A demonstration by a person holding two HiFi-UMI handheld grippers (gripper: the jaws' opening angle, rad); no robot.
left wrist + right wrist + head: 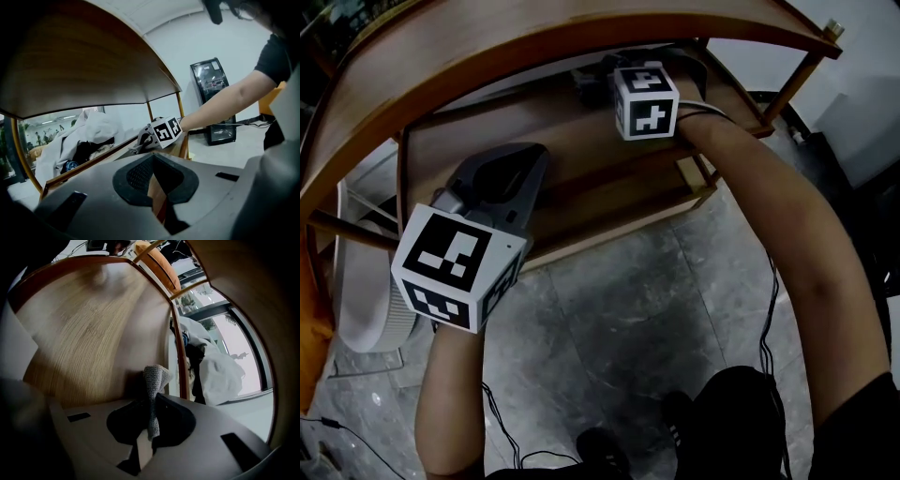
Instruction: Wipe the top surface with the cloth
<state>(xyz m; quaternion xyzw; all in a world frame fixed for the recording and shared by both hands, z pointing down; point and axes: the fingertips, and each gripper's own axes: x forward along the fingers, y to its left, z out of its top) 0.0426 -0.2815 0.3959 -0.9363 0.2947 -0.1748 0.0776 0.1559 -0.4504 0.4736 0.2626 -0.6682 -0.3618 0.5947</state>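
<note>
Left gripper view shows the left claw (157, 192) nearly closed and empty. Beyond it, the right claw (149, 427) pinches the cloth (155, 378) at the shelf (84, 343), under the top (487, 42). A thin pinch could let the cloth slip, or it could snag the top's edge.

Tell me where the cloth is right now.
The grey cloth is pinched in the right gripper's jaws, at the head view's upper middle, over the wooden lower shelf beneath the curved top.
</note>
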